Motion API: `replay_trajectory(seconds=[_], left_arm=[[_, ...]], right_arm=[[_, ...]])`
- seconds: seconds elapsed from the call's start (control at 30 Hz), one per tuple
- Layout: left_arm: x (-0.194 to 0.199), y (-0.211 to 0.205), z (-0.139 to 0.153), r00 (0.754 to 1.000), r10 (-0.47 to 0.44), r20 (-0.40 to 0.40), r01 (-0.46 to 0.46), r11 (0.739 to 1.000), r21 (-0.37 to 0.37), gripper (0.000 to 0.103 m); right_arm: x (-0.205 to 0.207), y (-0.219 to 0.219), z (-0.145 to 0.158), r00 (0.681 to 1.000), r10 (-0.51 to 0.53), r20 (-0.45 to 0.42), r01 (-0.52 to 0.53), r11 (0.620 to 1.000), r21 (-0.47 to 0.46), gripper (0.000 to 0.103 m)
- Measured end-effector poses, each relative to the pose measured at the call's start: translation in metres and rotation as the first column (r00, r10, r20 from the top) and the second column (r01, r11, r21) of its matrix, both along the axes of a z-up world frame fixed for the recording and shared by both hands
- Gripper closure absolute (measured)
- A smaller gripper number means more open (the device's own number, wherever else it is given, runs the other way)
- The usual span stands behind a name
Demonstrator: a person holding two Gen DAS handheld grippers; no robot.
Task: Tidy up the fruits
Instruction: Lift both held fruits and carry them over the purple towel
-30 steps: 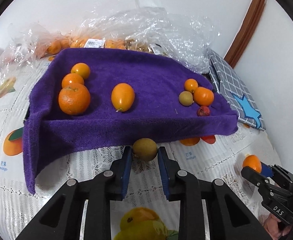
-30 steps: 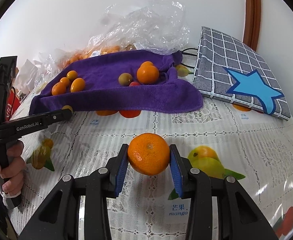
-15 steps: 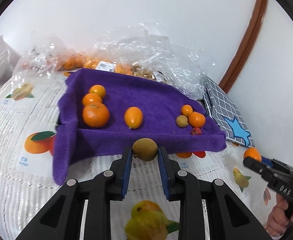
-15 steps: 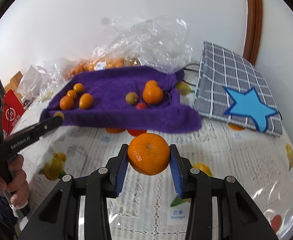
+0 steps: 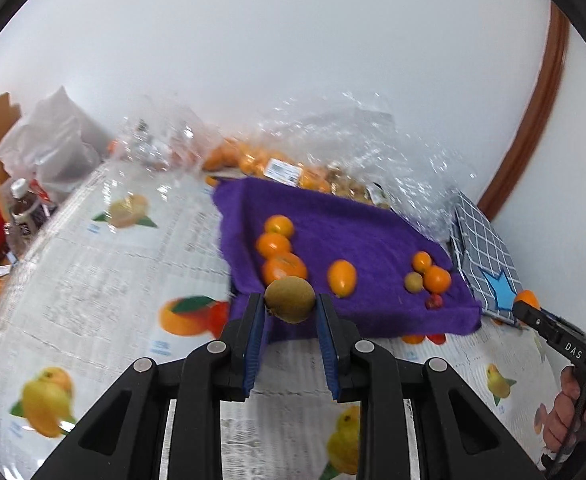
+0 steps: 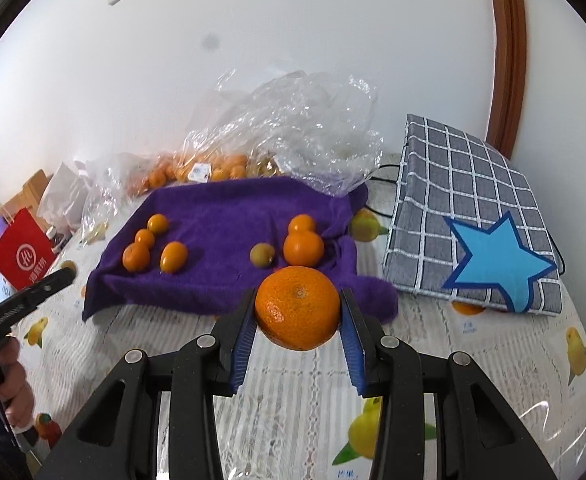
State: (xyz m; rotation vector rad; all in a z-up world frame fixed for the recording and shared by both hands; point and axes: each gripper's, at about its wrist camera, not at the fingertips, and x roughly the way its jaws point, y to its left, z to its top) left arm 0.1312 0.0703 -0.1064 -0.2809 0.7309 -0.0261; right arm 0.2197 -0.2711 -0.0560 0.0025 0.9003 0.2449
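Observation:
My left gripper (image 5: 289, 312) is shut on a brown-green kiwi (image 5: 290, 299), held above the table just before the purple towel (image 5: 357, 236). My right gripper (image 6: 297, 320) is shut on a large orange (image 6: 297, 307), raised in front of the towel's (image 6: 229, 216) near edge. On the towel lie three oranges in a row (image 5: 274, 245), an oval kumquat (image 5: 341, 278), and a right-hand group: two oranges (image 5: 437, 278), a small greenish fruit (image 5: 413, 281) and a tiny red fruit (image 5: 433, 301). The right gripper also shows at the left wrist view's right edge (image 5: 527, 304).
Clear plastic bags (image 6: 293, 128) with several oranges sit behind the towel. A grey checked bag with a blue star (image 6: 473, 224) lies to the right. A red paper bag (image 6: 23, 254) and white bags stand at far left. A fruit-printed lace tablecloth (image 6: 301, 392) covers the table.
Both grippers have risen with their fruit still held. The left one has also swung left, so the towel now sits further right and smaller in its view.

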Motion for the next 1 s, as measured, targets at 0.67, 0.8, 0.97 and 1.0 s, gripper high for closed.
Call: replay_trajectory(seconds=[0.67, 0.8, 0.97, 1.0], left_arm=[[0.046, 0.027, 0.044, 0.998, 0.037, 0.055, -0.036, 0.999, -0.006, 0.078], [0.063, 0.033, 0.037, 0.999, 0.034, 0.027, -0.034, 0.999, 0.000, 0.078], [0.084, 0.035, 0.026, 1.000, 0.029, -0.004, -0.029, 1.000, 0.007, 0.078], [0.087, 0.035, 0.024, 1.000, 0.030, -0.007, -0.030, 1.000, 0.003, 0.078]], right_arm=[[0.054, -0.003, 0.009, 0.999, -0.036, 0.028, 0.035, 0.999, 0.021, 0.063], [0.068, 0.003, 0.011, 0.999, -0.027, 0.042, 0.026, 1.000, 0.018, 0.063], [0.088, 0.012, 0.003, 0.999, -0.012, 0.037, 0.010, 1.000, 0.029, 0.063], [0.093, 0.015, 0.000, 0.999, -0.005, 0.032, 0.004, 1.000, 0.031, 0.063]])
